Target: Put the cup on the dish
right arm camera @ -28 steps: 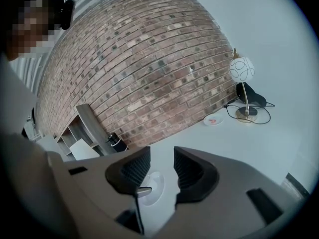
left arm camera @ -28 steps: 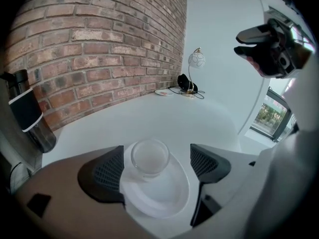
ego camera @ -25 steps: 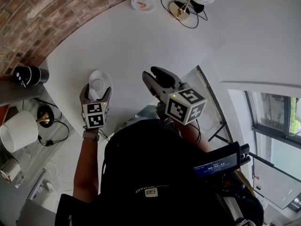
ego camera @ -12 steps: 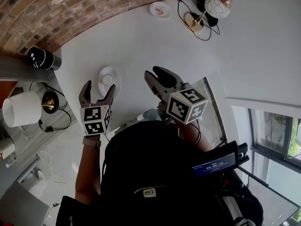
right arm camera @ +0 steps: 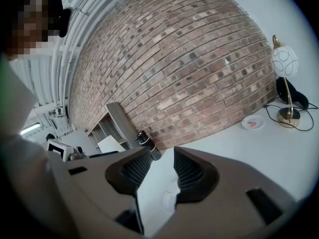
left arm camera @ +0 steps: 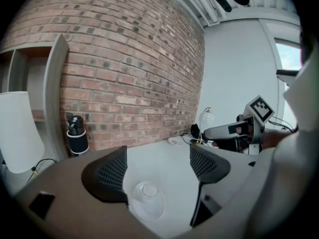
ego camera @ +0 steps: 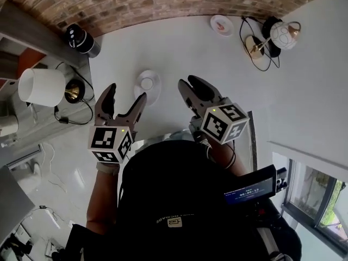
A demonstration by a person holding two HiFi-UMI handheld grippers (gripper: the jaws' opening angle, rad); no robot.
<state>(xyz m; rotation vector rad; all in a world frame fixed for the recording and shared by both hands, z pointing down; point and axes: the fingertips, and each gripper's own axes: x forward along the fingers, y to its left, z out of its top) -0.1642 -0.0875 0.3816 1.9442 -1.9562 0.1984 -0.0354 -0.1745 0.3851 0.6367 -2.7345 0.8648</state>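
While the head view looks down over the person's dark top [ego camera: 174, 200], a small screen [ego camera: 248, 186] shows at the near right with a blue strip and light digits. They are too small to read with certainty. A pale logo on the top is also not readable.

Just beyond, each hand holds a tool with a cube carrying black-and-white square markers, the left cube [ego camera: 110, 143] and the right cube [ego camera: 224, 123]. The left tool [ego camera: 125, 93] has its jaws wide apart, with nothing between them. The right tool [ego camera: 190, 82] has its jaws apart with a narrower gap, also with nothing held.

Further on, the white worktop [ego camera: 179, 48] carries the dish [ego camera: 155, 90], which lies between the two tools and a little beyond their tips. The cup [ego camera: 147, 82] stands upright on the dish, apart from both tools. Whether it holds anything, I cannot tell.

At the left, beside the worktop, there is a white lampshade [ego camera: 41, 87]. Further along, a black canister with a white band [ego camera: 81, 38] stands close to the brick wall [ego camera: 163, 1]. At the far right a small plate [ego camera: 221, 24] holds something pinkish, and near it stands a lamp with a round white globe [ego camera: 283, 34] and a black cable.
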